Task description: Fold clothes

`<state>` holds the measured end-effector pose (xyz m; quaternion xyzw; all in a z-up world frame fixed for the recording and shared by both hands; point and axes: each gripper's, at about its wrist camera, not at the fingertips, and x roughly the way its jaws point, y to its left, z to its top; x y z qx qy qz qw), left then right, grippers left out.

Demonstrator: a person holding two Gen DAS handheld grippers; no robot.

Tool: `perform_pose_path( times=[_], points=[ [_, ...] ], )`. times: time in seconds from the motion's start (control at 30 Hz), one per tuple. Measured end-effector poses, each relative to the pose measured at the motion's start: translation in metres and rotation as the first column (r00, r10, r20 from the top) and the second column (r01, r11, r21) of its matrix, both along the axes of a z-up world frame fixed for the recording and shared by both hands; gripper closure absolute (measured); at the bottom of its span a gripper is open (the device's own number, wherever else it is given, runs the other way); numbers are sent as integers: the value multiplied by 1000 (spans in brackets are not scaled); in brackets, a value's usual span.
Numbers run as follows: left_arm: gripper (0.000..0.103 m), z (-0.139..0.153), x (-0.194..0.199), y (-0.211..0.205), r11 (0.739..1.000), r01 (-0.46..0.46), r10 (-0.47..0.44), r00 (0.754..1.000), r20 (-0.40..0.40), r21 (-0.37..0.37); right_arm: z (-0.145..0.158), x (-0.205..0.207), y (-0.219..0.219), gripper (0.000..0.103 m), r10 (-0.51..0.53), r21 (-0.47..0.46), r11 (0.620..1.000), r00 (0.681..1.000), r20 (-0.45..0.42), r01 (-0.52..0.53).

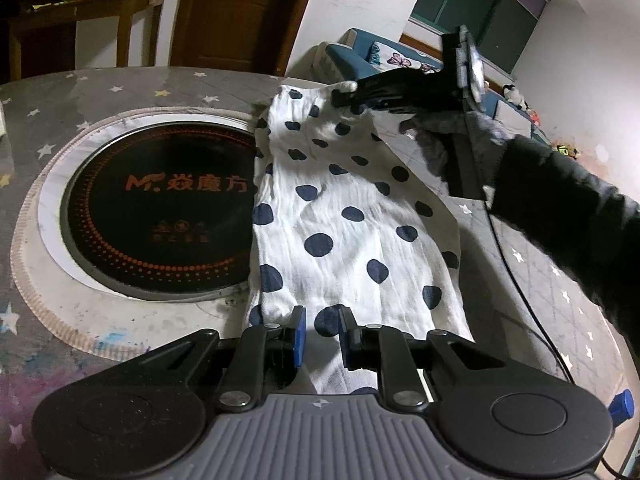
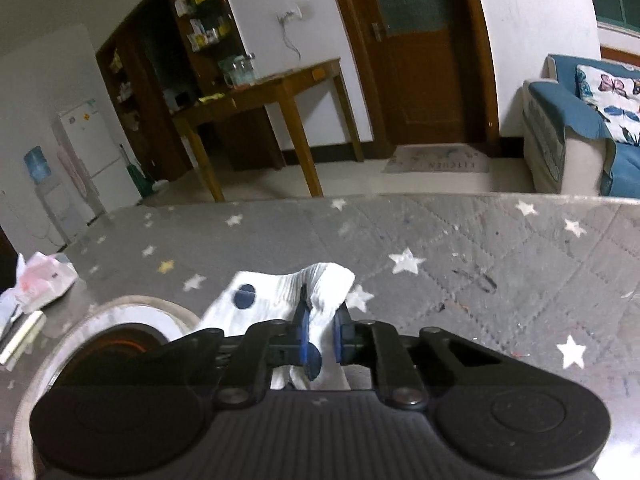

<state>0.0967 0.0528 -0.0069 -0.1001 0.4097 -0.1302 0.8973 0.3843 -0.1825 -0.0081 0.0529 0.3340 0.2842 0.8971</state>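
Note:
A white garment with dark blue polka dots (image 1: pixel 340 216) lies stretched along the grey star-patterned table cover (image 1: pixel 140 92), partly over the round black cooktop. My left gripper (image 1: pixel 322 330) is closed on the garment's near edge, with cloth between its blue pads. My right gripper (image 1: pixel 346 96) holds the far end of the garment, lifted a little above the table. In the right wrist view that gripper (image 2: pixel 320 320) is shut on a bunched white corner of the garment (image 2: pixel 328 284).
A round black induction cooktop (image 1: pixel 160 208) is set in the table on the left. A black cable (image 1: pixel 516 276) runs along the right side. Crumpled paper and packaging (image 2: pixel 36 280) lie at the table's left edge. A wooden side table (image 2: pixel 272 96) and a blue sofa (image 2: pixel 580 128) stand beyond.

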Motion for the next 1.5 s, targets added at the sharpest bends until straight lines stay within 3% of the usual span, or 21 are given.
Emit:
perform_pose_path(
  times=[0.17, 0.23, 0.37, 0.6, 0.73, 0.87, 1.03, 1.2, 1.37, 1.5],
  points=[
    [83, 5, -8, 5, 999, -26, 26, 1000, 15, 19, 28, -32, 1, 93, 49, 31, 998, 998, 38, -50],
    [74, 7, -13, 8, 999, -41, 40, 999, 25, 29, 40, -51, 0, 93, 81, 46, 995, 996, 45, -84],
    [74, 12, -26, 15, 997, -68, 66, 997, 44, 45, 59, -100, 1, 93, 159, 52, 985, 985, 63, -162],
    [74, 20, -54, 31, 988, -140, 136, 988, 72, 58, 80, -203, -2, 94, 302, 85, 948, 951, 70, -307],
    [74, 23, -68, 38, 984, -166, 161, 983, 85, 60, 86, -259, -2, 93, 393, 93, 912, 916, 78, -400],
    [74, 25, -81, 42, 982, -182, 176, 980, 97, 59, 84, -313, 0, 94, 501, 32, 861, 858, 114, -508],
    [74, 27, -90, 44, 982, -183, 177, 978, 108, 53, 69, -363, 4, 93, 644, -182, 764, 745, 172, -619],
    [74, 32, -94, 43, 984, -173, 167, 978, 129, 41, 52, -397, 12, 89, 738, -371, 657, 660, 138, -657],
    [74, 40, -96, 39, 989, -148, 141, 977, 160, 31, 44, -416, 11, 84, 779, -431, 590, 621, 84, -682],
    [74, 48, -97, 36, 991, -135, 129, 974, 186, 21, 51, -414, 4, 79, 765, -382, 612, 641, 63, -692]
  ],
)
